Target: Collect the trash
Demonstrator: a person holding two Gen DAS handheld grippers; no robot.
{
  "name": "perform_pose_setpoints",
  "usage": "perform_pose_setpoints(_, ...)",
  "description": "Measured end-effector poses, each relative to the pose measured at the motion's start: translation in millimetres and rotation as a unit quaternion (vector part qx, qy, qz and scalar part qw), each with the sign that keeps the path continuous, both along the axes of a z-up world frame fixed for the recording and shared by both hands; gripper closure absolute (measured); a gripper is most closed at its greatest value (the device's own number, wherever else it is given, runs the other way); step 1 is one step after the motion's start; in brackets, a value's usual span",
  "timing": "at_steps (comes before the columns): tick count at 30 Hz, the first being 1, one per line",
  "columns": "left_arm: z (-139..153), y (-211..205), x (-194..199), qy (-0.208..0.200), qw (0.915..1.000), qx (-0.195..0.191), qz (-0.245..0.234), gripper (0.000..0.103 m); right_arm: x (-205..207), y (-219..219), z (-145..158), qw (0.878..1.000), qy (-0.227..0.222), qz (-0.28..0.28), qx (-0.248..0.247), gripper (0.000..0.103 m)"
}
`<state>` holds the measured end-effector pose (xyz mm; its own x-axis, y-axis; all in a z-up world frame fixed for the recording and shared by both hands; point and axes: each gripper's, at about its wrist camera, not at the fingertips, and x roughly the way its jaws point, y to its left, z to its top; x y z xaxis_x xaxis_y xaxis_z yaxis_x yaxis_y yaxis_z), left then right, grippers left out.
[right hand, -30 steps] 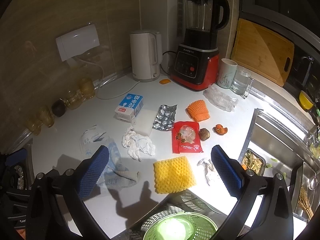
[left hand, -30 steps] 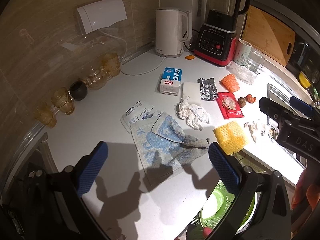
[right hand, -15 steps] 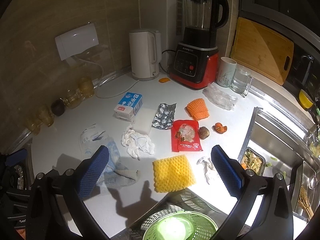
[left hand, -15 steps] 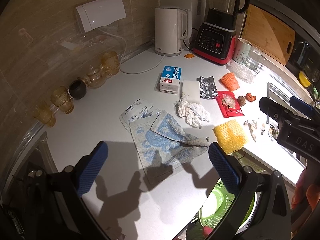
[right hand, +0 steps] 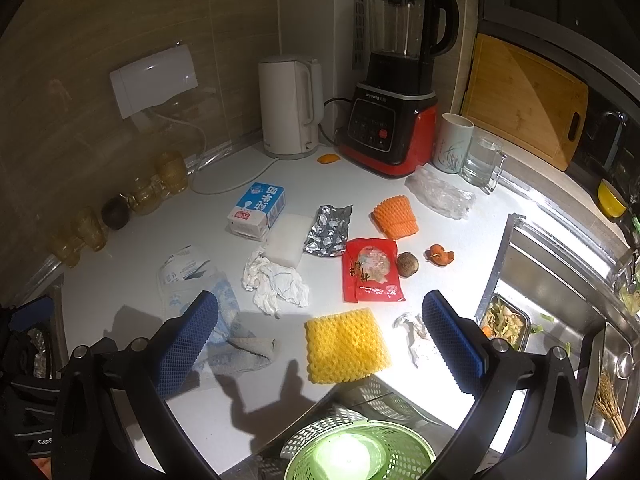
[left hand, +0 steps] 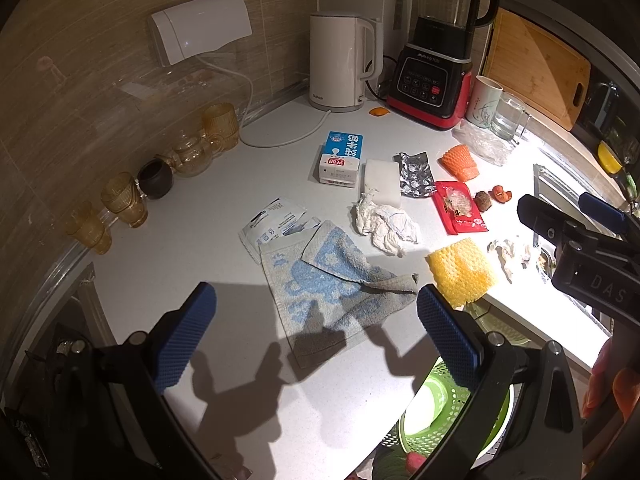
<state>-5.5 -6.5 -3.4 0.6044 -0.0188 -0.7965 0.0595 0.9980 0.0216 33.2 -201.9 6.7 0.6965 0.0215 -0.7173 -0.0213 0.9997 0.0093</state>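
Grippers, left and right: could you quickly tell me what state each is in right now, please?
Left gripper: open, holding nothing, above the towel.
Right gripper: open, holding nothing, above the yellow foam net.

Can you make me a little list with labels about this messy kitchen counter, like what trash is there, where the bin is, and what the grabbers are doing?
place: white counter beside a sink
trash: crumpled tissue, red packet, yellow foam net, orange foam net, foil sheet, milk carton
bin: green basket, below the counter edge
cloth: blue towel
left gripper: open, empty
right gripper: open, empty
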Motion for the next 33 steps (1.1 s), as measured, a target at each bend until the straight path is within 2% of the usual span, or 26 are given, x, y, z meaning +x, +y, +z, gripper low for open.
perform_pose_setpoints(28,-0.4,-0.6,0.2,0.001,1.0000,0.000,-0.001,0.007,-1.2,-2.0,-1.4,1.000,0.002,-0.002,0.001,0.002)
perform_pose_setpoints(33,-8.6,1.1,-4.6,-0.011,0.9998,-0.004,-0.013,0.007,-6.0,-6.5,-2.0,1.000,-0.008,-0.005,0.007,0.002)
